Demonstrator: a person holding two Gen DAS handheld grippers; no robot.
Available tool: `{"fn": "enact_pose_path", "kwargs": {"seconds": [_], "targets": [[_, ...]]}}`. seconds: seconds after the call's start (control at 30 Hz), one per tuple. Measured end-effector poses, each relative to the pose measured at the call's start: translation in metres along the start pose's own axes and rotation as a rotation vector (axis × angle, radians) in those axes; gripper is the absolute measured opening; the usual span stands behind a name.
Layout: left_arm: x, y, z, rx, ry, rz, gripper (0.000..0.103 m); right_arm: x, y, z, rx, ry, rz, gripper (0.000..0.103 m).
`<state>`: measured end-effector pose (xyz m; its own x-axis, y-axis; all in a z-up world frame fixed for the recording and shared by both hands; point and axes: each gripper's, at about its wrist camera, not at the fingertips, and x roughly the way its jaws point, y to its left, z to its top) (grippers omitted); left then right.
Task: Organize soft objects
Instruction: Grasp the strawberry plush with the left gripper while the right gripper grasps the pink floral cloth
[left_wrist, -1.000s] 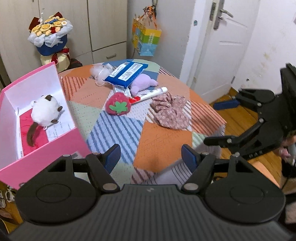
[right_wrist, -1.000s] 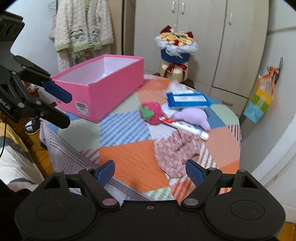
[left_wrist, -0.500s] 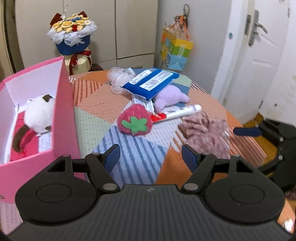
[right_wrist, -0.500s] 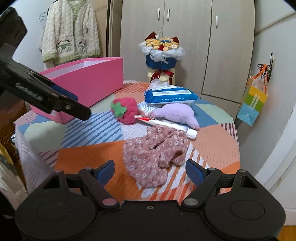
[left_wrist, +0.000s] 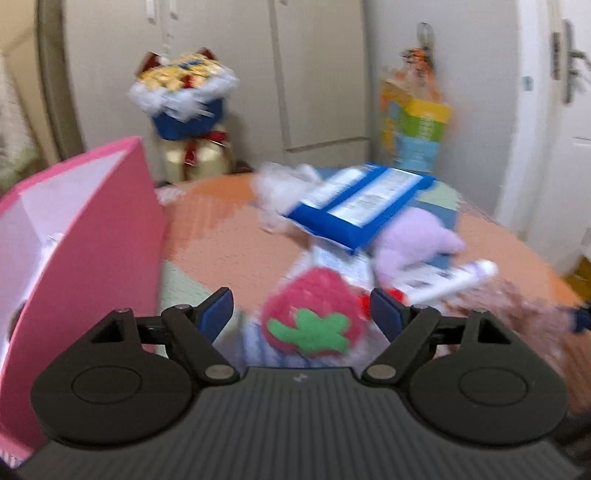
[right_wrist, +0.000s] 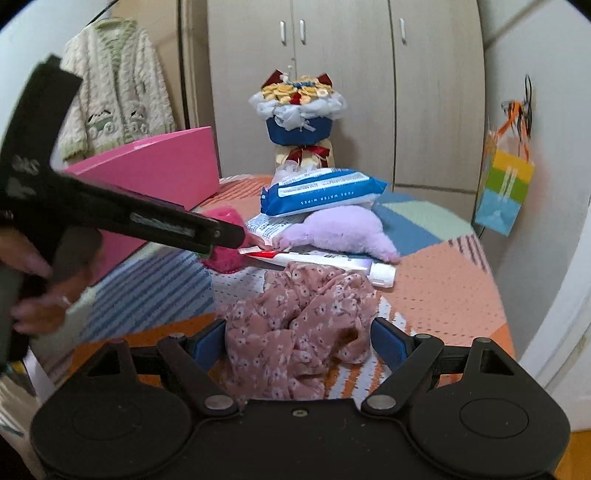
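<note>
Patchwork tablecloth (right_wrist: 443, 288) fills mid-frame, pink box (right_wrist: 166, 173) at left. Left gripper (left_wrist: 301, 310), jaws just widened and clear of it, frames the strawberry plush (left_wrist: 314, 317) at lower centre. Right gripper (right_wrist: 299, 338) is spread around floral cloth (right_wrist: 295, 321), pads not pressing.

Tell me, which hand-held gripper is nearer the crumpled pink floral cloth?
Right. The right hand-held gripper straddles the pink floral cloth; the left hand-held gripper frames the red plush strawberry instead.
</note>
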<state>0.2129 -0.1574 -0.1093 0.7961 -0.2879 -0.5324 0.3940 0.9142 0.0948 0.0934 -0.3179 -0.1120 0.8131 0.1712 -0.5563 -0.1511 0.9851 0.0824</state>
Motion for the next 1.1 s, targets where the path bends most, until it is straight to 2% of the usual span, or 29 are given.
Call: {"fn": "enact_pose_path", "kwargs": {"seconds": [0.07,0.13,0.17,0.2,0.23,0.3,0.33,0.37,0.4,0.63,0.93,1.1], "targets": [[0.005,-0.002,-0.001,0.021,0.014,0.035,0.081,0.005,0.0,0.001,0.014,0.014,0.01,0.086],[0.004,-0.001,-0.002,0.008,0.006,0.02,0.081,0.01,0.004,0.0,0.008,0.029,-0.009,0.084],[0.005,0.0,-0.003,-0.003,0.01,0.004,0.08,0.01,0.006,-0.001,-0.003,0.025,-0.025,0.078],[0.006,0.001,-0.003,-0.021,0.025,-0.012,0.078,0.01,0.008,-0.002,-0.015,0.018,-0.034,0.065],[0.009,0.003,-0.004,-0.039,0.043,-0.022,0.074,0.009,0.01,-0.004,-0.034,0.007,-0.035,0.059],[0.013,0.006,-0.006,-0.082,0.076,-0.039,0.049,0.006,0.016,-0.007,-0.066,-0.015,-0.016,0.036],[0.014,0.007,-0.007,-0.096,0.089,-0.048,0.047,0.005,0.018,-0.008,-0.08,-0.025,-0.007,0.032],[0.014,0.008,-0.009,-0.107,0.09,-0.058,0.039,0.004,0.022,-0.01,-0.093,-0.033,-0.006,0.027],[0.013,0.01,-0.011,-0.117,0.088,-0.066,0.035,0.003,0.024,-0.012,-0.096,-0.038,-0.009,0.025],[-0.019,0.015,-0.016,-0.142,0.071,-0.09,0.035,-0.005,0.022,-0.009,0.02,-0.011,-0.002,0.023],[-0.064,0.026,-0.029,-0.171,0.066,-0.135,0.035,-0.012,0.032,-0.01,0.099,0.03,-0.045,0.023],[-0.089,0.036,-0.042,-0.213,0.093,-0.16,0.035,-0.031,0.039,-0.012,0.133,0.016,-0.006,0.023]]}}
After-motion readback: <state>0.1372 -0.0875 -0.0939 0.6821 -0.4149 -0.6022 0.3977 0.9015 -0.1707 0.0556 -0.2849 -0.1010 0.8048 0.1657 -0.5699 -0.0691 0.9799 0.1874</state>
